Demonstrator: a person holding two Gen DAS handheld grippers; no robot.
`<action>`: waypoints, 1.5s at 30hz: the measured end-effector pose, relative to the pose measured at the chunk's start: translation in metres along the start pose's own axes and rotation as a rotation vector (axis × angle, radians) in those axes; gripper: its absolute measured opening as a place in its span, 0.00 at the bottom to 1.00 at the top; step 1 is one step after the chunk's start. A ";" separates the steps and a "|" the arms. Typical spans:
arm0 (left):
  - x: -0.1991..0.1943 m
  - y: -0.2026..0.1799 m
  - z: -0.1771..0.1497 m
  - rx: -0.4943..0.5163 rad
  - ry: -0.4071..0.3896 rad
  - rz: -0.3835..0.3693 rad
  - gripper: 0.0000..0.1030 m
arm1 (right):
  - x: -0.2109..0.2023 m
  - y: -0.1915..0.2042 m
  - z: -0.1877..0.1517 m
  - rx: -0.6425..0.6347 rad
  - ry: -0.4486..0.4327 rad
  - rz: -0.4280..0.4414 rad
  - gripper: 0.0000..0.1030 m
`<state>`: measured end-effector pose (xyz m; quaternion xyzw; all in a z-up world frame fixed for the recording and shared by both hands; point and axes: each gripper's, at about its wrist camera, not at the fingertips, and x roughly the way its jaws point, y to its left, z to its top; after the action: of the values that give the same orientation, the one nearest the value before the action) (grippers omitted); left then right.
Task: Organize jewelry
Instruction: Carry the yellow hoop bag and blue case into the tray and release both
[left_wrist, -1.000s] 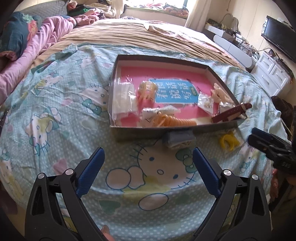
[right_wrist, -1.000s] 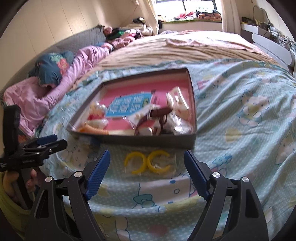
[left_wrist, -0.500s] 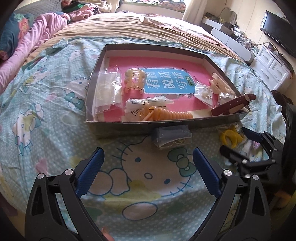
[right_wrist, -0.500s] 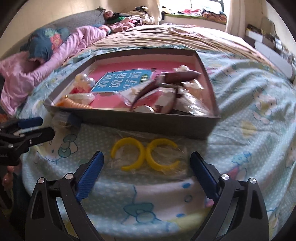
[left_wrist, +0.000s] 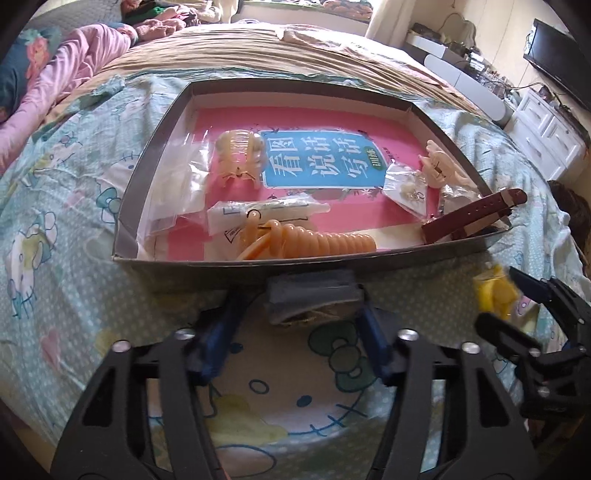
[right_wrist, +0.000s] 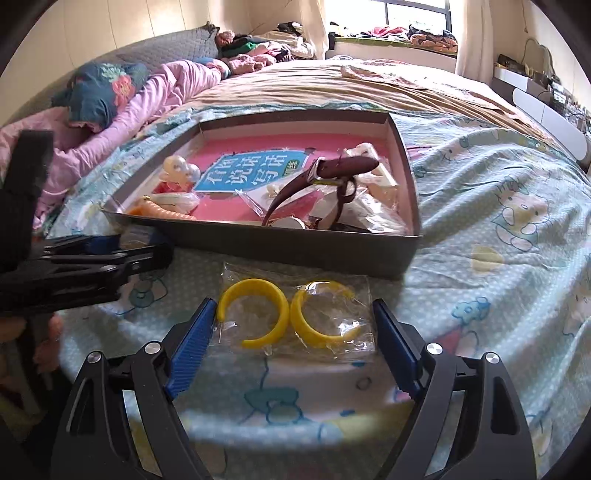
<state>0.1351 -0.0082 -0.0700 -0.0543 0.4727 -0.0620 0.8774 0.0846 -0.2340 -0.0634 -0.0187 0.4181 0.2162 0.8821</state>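
A grey cardboard tray with a pink floor lies on the bed and holds hair clips, small clear bags, an orange spiral tie and a brown watch strap. A small grey-blue packet lies on the bedspread against the tray's front wall. My left gripper is open with its fingers on either side of this packet. A clear bag with two yellow hoop earrings lies in front of the tray. My right gripper is open and straddles that bag.
The bedspread is pale blue with cartoon cats. Pink bedding and pillows lie at the left. A white dresser and a television stand at the right. The right gripper shows at the right of the left wrist view.
Both grippers have moved forward and down toward the bed. The left fingers have narrowed around the grey-blue packet. The right fingers have come to either side of the earring bag.
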 end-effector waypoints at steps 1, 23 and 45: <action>-0.003 0.000 -0.001 0.007 -0.001 -0.008 0.38 | -0.005 -0.001 0.000 -0.003 -0.006 0.005 0.80; -0.082 0.055 0.028 -0.088 -0.202 0.047 0.37 | -0.047 0.038 0.048 -0.095 -0.155 0.106 0.80; -0.055 0.064 0.046 -0.085 -0.172 0.060 0.35 | -0.011 0.030 0.092 -0.084 -0.168 0.033 0.80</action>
<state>0.1471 0.0658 -0.0095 -0.0825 0.3991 -0.0105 0.9131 0.1338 -0.1915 0.0088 -0.0307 0.3333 0.2490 0.9088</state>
